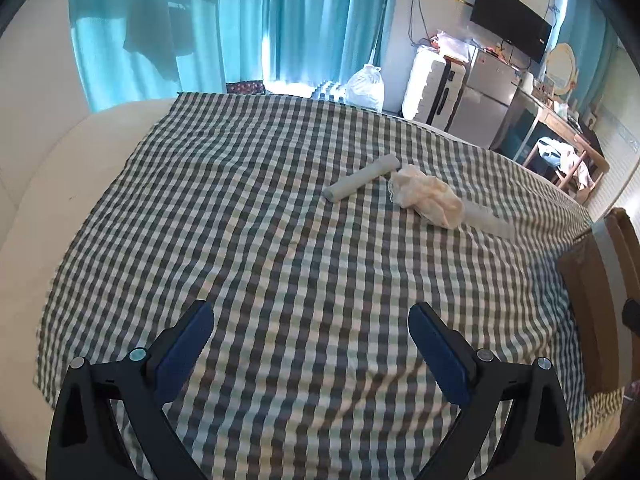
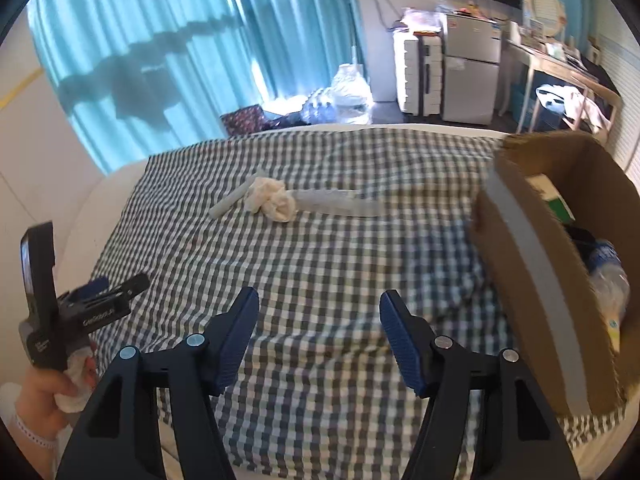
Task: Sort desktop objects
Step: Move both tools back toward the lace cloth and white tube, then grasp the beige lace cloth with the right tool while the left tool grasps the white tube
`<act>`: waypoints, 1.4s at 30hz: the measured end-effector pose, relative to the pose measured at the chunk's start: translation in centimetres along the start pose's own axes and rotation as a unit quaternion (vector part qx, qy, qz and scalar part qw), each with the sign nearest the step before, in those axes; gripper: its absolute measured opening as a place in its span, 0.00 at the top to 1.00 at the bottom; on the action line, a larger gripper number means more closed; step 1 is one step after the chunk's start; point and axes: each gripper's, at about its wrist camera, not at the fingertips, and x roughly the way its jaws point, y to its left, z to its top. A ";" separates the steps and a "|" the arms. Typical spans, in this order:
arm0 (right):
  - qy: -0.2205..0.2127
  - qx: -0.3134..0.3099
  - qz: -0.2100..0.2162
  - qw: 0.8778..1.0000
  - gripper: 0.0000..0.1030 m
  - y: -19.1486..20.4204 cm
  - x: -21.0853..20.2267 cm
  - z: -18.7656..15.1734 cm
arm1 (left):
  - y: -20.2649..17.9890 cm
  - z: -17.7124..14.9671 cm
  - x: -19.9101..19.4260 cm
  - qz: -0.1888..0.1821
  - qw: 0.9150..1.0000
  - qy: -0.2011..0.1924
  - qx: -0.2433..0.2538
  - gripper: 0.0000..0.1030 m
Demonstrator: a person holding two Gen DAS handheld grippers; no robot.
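Observation:
On the checked cloth (image 1: 260, 220) lie a white cylinder (image 1: 362, 178), a crumpled cream rag (image 1: 426, 196) and a clear plastic tube (image 1: 490, 220), side by side in the far middle. The right wrist view shows the same cylinder (image 2: 230, 204), rag (image 2: 272, 198) and tube (image 2: 340, 202). My left gripper (image 1: 311, 309) hangs open over bare cloth, well short of them. My right gripper (image 2: 319, 296) is open too, with nothing between its fingers. A cardboard box (image 2: 496, 236) stands to its right, holding a green-and-white carton (image 2: 554, 200) and a plastic bottle (image 2: 608, 280).
The left gripper's body (image 2: 80, 308), held in a hand (image 2: 48, 392), shows at the left edge of the right wrist view. The box's corner (image 1: 588, 304) sits at the right of the left view. Beyond the bed are turquoise curtains (image 1: 224, 20), bags, drawers and a fridge (image 2: 472, 68).

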 end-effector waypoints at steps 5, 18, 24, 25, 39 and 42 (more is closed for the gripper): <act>0.012 -0.001 0.032 0.999 0.41 2.0 5.7 3.1 | -1.7 2.5 3.7 -0.004 0.999 -0.013 0.031 0.03; 0.072 0.012 0.049 0.996 0.48 5.9 22.7 9.7 | -5.3 8.4 13.5 0.019 0.989 -0.040 0.143 0.03; 0.087 -0.009 0.024 0.996 0.95 5.8 24.5 8.7 | -6.2 9.8 16.0 0.003 0.987 -0.042 0.153 0.03; 0.069 -0.007 0.029 0.997 0.95 5.5 23.4 8.4 | -6.4 10.1 16.4 -0.005 0.987 -0.045 0.153 0.03; 0.055 0.083 0.024 0.995 0.95 -0.7 12.7 2.9 | -9.6 10.2 18.4 -0.014 0.977 -0.011 0.212 0.84; 0.053 0.088 0.026 0.994 0.95 -0.4 11.3 1.7 | -8.4 10.0 16.3 -0.020 0.985 -0.007 0.171 0.84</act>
